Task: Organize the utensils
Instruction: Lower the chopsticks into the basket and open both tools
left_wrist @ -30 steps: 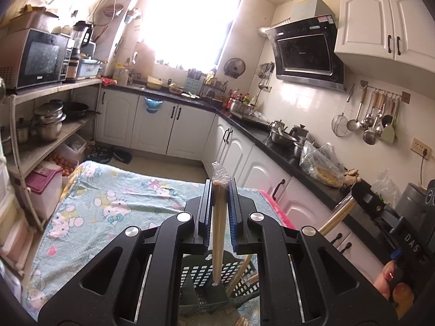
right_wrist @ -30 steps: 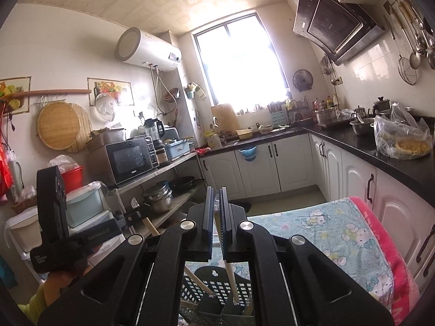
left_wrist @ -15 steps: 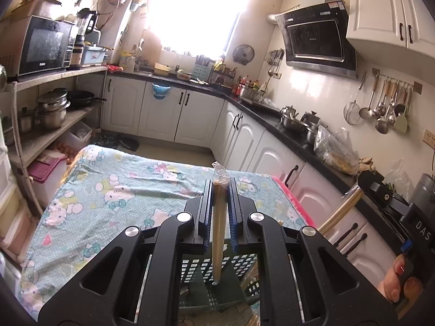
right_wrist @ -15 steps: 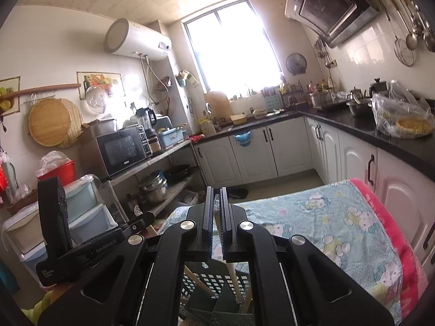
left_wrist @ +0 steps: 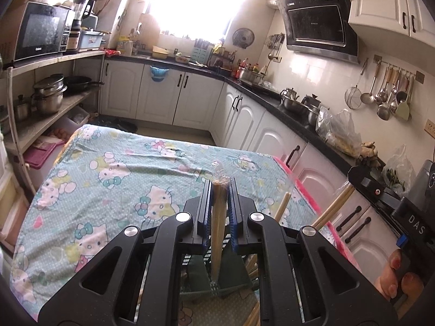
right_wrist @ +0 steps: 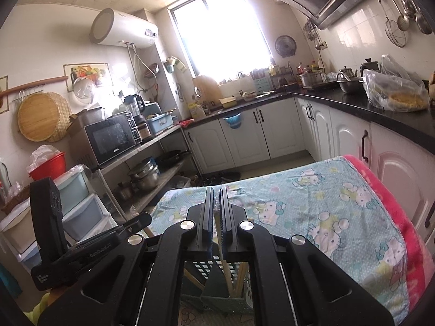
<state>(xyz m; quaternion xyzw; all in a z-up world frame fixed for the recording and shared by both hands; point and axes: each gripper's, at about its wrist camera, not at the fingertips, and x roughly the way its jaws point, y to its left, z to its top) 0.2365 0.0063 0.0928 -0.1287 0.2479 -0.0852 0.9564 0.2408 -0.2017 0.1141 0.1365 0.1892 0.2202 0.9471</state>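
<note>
Plastic-wrapped bundle of pale wooden chopsticks [left_wrist: 219, 217] standing near upright, clamped between the blue pads of the left claw [left_wrist: 220, 206], lower end dipping into the dark green slotted plastic utensil basket [left_wrist: 231, 279] below. Clear wrap sticking up above the pad tips. Basket sitting at the near edge of the bench covered with a teal cartoon-cat cloth [left_wrist: 114, 179], pink blanket edge [right_wrist: 402, 217] showing along its right side.

Right claw [right_wrist: 216, 217] closing on a thin wrapped chopstick pack [right_wrist: 217, 212], only a sliver showing between the pads; pale stick [right_wrist: 227, 274] continuing down into the same green basket [right_wrist: 217, 298], alongside other wooden sticks already leaning inside. From the left wrist view, more wooden chopsticks [left_wrist: 334, 206] angling up to the right toward the black body of the right gripper, fingers with red nails [left_wrist: 394, 277] gripping its handle. From the right wrist view, left gripper body showing low left.

Surrounding: white kitchen cabinets with black worktop [left_wrist: 272, 100], black range hood [left_wrist: 318, 24], ladles hanging on a wall rail [left_wrist: 386, 87], black microwave on a metal shelf [right_wrist: 111, 138], white water heater [right_wrist: 122, 30], bright window [right_wrist: 223, 30].
</note>
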